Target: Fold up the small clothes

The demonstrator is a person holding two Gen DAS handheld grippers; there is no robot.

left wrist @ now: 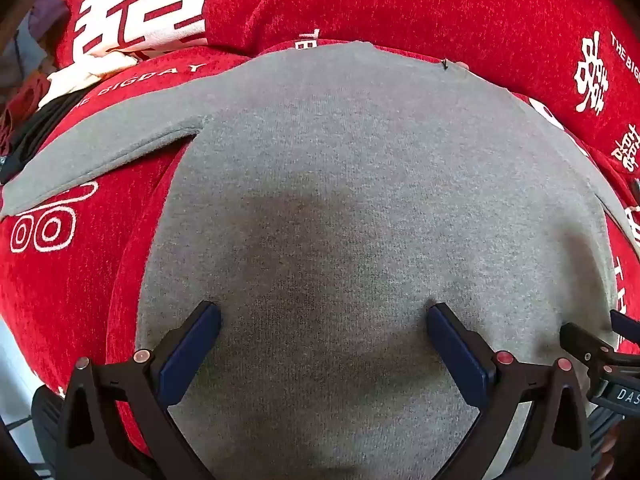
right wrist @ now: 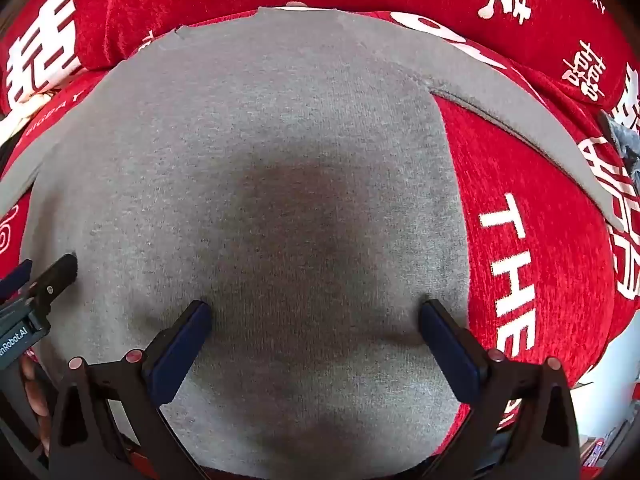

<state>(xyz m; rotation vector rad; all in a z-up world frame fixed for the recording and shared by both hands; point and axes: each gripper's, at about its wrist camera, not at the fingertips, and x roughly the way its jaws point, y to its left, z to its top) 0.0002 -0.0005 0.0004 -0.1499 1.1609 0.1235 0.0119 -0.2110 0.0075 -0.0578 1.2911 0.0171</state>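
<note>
A small grey long-sleeved top (left wrist: 360, 184) lies flat on a red cloth, its body filling both views (right wrist: 256, 168). One sleeve (left wrist: 104, 148) stretches out to the left, the other sleeve (right wrist: 532, 136) to the right. My left gripper (left wrist: 324, 316) is open, fingertips resting on or just above the left part of the body near its lower edge. My right gripper (right wrist: 316, 312) is open the same way over the right part. Each gripper shows at the edge of the other's view: the right gripper (left wrist: 592, 344) and the left gripper (right wrist: 60, 272).
The red cloth (left wrist: 60, 272) with white characters and "THE BIGDAY" print (right wrist: 508, 272) covers the surface. Red cushions (left wrist: 400, 0) of the same print rise behind the top. Dark and white clothes (left wrist: 60, 92) lie at the far left.
</note>
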